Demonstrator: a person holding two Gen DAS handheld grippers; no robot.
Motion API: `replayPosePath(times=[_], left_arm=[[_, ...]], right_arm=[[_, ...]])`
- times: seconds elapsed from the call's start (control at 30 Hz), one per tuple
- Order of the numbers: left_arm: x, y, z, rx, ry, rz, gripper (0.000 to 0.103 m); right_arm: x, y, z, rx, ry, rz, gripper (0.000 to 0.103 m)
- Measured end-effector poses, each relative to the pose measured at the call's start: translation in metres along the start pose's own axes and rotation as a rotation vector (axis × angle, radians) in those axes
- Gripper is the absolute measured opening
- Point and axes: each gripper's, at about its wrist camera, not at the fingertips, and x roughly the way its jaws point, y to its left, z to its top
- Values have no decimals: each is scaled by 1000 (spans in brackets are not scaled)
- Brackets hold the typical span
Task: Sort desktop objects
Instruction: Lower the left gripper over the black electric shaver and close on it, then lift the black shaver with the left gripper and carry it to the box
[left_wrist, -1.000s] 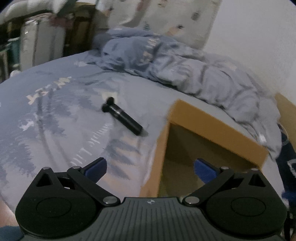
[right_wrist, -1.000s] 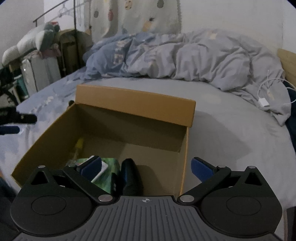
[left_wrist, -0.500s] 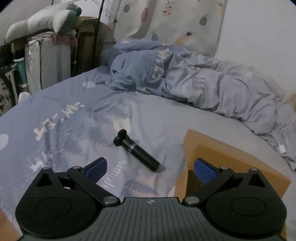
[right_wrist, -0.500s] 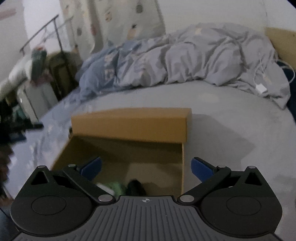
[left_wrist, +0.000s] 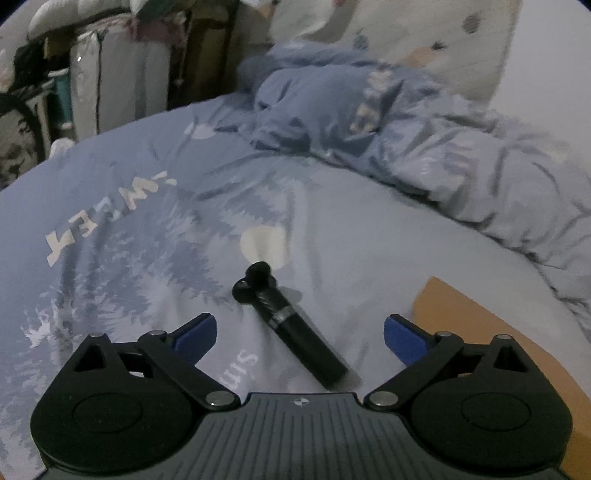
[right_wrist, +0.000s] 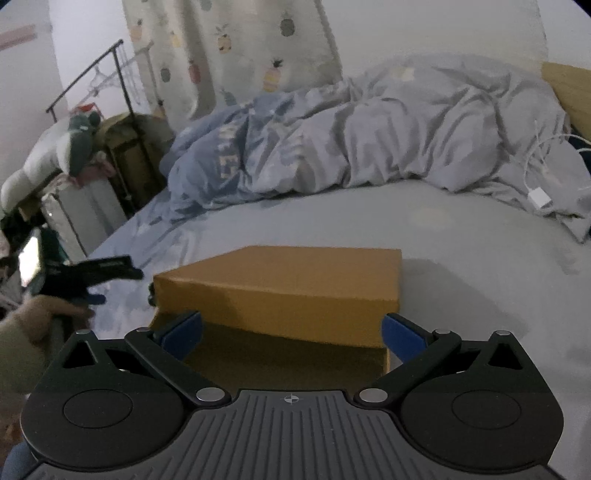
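The left gripper (left_wrist: 298, 334) is hovering low over the bed (left_wrist: 351, 236), its jaws released and spread wide, framing a black cylindrical tool (left_wrist: 286, 321) that is lying diagonally on the bedsheet between the blue fingertips (left_wrist: 195, 332) without touching them. The right gripper (right_wrist: 291, 332) is hanging above the cardboard box (right_wrist: 280, 291), jaws likewise released and holding nothing. The sheet is showing the word "SWEET" (left_wrist: 110, 218) in pale letters, and part of a word beginning "sim" beside the tool. The box is sitting just right of the tool; open sheet is stretching towards the rumpled duvet (left_wrist: 424, 147) at the bed's far edge.
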Motion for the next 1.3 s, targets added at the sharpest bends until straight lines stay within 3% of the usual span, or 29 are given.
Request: replayPosePath(times=[0.43, 0.53, 0.77, 0.87, 0.97, 1.2, 1.3], left_arm=[[97, 12, 1, -91, 144, 91, 97], [109, 15, -1, -125, 167, 99, 82], [120, 7, -2, -113, 157, 123, 80], [122, 5, -2, -87, 164, 135, 69], [123, 7, -2, -62, 174, 152, 52], [119, 17, -3, -50, 171, 77, 50], [111, 20, -7, -26, 172, 59, 44]], right_arm=[[22, -13, 10, 31, -8, -7, 103], [23, -15, 9, 33, -6, -12, 103], [19, -17, 8, 33, -13, -24, 103], [16, -15, 7, 32, -16, -28, 103], [11, -15, 6, 34, -21, -35, 103], [-4, -12, 3, 30, -16, -47, 103], [-13, -9, -1, 16, -10, -50, 103]])
